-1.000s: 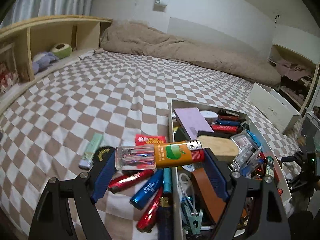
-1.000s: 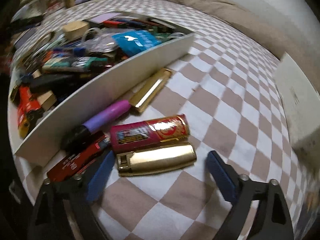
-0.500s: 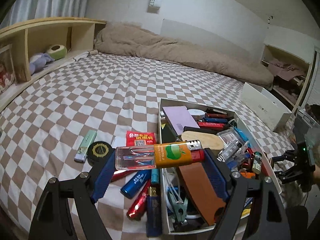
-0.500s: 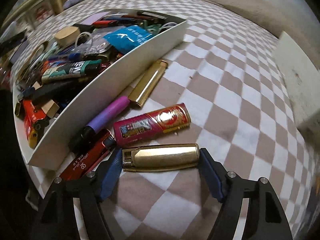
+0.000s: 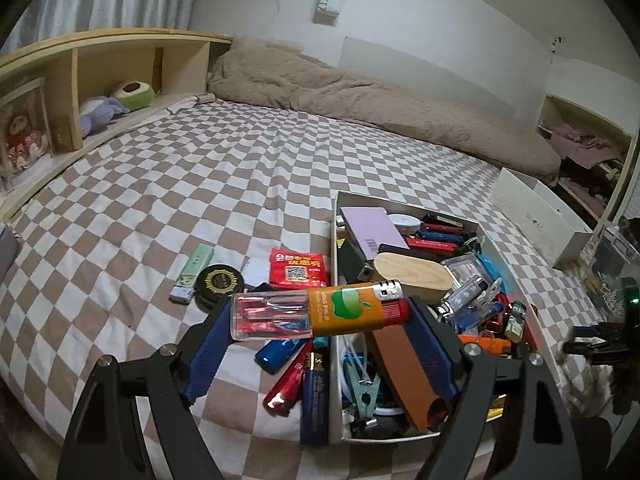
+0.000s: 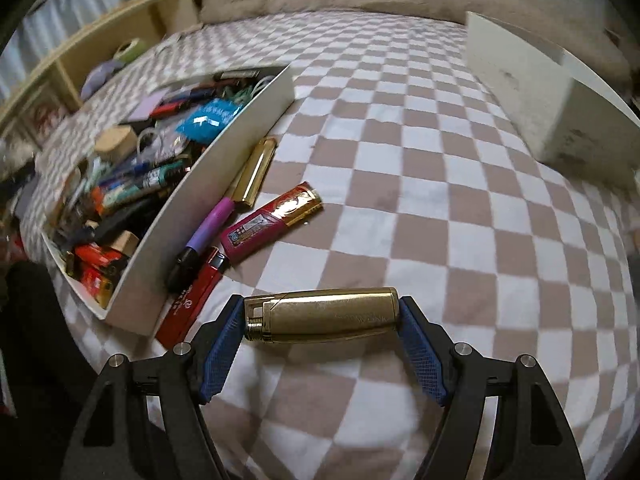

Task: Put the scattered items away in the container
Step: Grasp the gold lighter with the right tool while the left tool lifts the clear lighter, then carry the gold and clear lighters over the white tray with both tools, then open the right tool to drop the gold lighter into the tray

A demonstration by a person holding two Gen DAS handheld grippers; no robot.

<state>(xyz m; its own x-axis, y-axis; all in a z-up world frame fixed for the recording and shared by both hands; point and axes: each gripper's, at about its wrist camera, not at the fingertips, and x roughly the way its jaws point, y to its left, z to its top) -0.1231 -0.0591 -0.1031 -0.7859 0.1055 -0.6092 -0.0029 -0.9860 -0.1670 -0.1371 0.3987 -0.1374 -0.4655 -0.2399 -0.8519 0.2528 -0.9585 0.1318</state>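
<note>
My left claw (image 5: 320, 322) is clamped end to end on a clear-and-orange lighter (image 5: 318, 314), holding it crosswise in the air above the left wall of the white container (image 5: 333, 256). My right claw (image 6: 321, 322) is closed the same way on a gold lighter (image 6: 322, 316), gripped by its two ends and, I judge, lifted just off the checkered bed sheet (image 6: 460, 208), with the box off to its left.

So both hands are in the carry step: two items picked, neither dropped yet. The container is already crowded, with a wooden oval block (image 5: 412, 276), a purple card box (image 5: 370, 228) and a brown leather piece (image 5: 404, 368) among many pens and lighters.

Next I would bring the left claw a little to the right, over the open middle of the box, and part the fingers there; releasing too early could send the lighter down the outside of the wall. The right claw has to swing left over the near wall before letting go.

Plenty is left on the bed: a blue lighter (image 5: 280, 350), a red one (image 5: 286, 384), a black round tin (image 5: 219, 282), a mint-green lighter (image 5: 192, 274), a red packet (image 5: 299, 268); on the other side a purple pen (image 6: 208, 232), a magenta lighter (image 6: 272, 226), a gold tube (image 6: 256, 172).
</note>
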